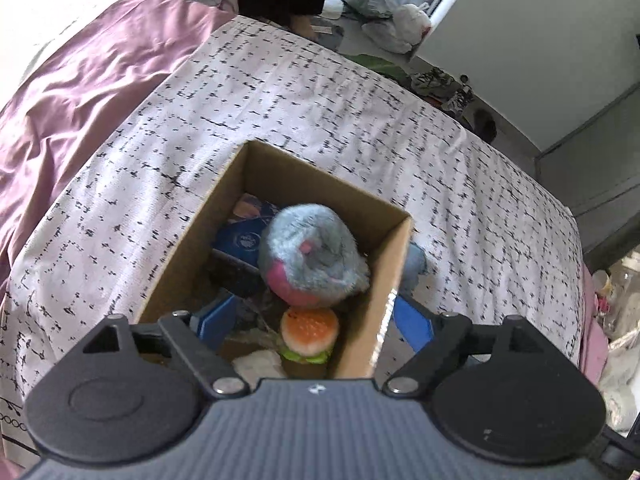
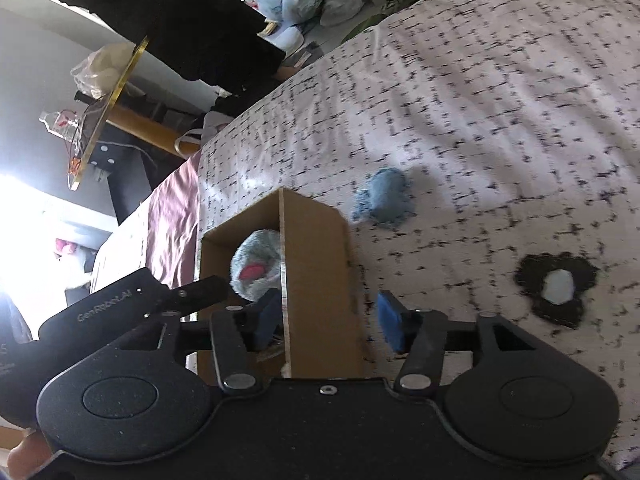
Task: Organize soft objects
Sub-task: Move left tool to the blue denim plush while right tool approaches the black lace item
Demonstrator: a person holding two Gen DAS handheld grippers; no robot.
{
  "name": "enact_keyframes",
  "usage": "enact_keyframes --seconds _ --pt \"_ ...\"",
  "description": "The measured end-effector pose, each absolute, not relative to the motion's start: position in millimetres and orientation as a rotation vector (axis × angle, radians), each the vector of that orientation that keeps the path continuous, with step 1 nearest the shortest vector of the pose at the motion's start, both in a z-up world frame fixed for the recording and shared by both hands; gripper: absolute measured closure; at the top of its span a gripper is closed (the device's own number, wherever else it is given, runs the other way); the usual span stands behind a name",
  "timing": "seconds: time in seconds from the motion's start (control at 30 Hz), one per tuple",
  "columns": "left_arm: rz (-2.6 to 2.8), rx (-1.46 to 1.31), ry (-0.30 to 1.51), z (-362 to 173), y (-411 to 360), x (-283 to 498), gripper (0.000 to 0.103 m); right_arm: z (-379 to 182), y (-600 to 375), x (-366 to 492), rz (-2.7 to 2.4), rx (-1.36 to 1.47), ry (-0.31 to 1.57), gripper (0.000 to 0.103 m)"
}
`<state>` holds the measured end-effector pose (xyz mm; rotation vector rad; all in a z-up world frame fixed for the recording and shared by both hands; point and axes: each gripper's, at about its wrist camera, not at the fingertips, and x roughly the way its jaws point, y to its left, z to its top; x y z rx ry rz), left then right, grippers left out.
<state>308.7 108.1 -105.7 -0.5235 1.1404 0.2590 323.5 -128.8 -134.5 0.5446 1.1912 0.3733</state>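
While both grippers, left [image 1: 316, 320] and right [image 2: 328, 316], are straddling the box wall [image 2: 316, 280] wide open, we are advising clamping gently before lifting

One cardboard box [image 1: 384, 276] on patterned bedspread [image 1: 280, 92].

Inside box: one grey-and-pink plush [image 1: 312, 256], one burger toy [image 1: 308, 334], one dark blue packet [image 1: 240, 240] behind plush; further contents too hidden to count.

Outside box, on bedspread: two soft toys. One blue plush [image 2: 382, 196] just beside box, one black plush with pale centre [image 2: 556, 288] farther out on same side.

Two grippers: left gripper [image 1: 316, 326] and right gripper [image 2: 330, 316], each with two blue-padded fingers.
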Motion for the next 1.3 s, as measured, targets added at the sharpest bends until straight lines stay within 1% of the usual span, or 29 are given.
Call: enact_keyframes --seconds 0.07,0.13,0.2,0.23,0.3,0.37,0.67,1.13,1.23,1.3 --pt "0.241 -0.512 1.144 -104 99 308 0.016 -134 -139 320 0.367 0.548 1.181 0.039" --pt "0.232 -0.496 1.151 -101 90 307 0.014 -133 -149 318 0.358 0.557 1.173 0.032" --pt "0.244 -0.459 1.156 -99 80 307 0.01 -131 -159 315 0.348 0.562 1.158 0.023" --pt "0.248 -0.431 1.152 -97 73 305 0.01 -131 -165 314 0.346 0.564 1.15 0.021" --pt "0.24 -0.399 1.142 -94 64 304 0.009 -131 -175 313 0.34 0.566 1.143 0.014" --pt "0.235 -0.385 1.146 -93 55 303 0.009 -132 -185 311 0.332 0.566 1.138 0.011" --pt "0.214 -0.325 1.152 -91 19 303 0.009 -140 -220 303 0.292 0.541 1.141 0.007" --pt "0.165 -0.324 1.161 -102 -25 299 0.009 -164 -269 291 0.244 0.571 1.164 0.008" --pt "0.163 -0.317 1.163 -107 -34 301 0.009 -172 -274 290 0.246 0.58 1.177 0.011" --pt "0.159 -0.314 1.159 -111 -38 303 0.009 -179 -277 291 0.247 0.598 1.186 0.019"
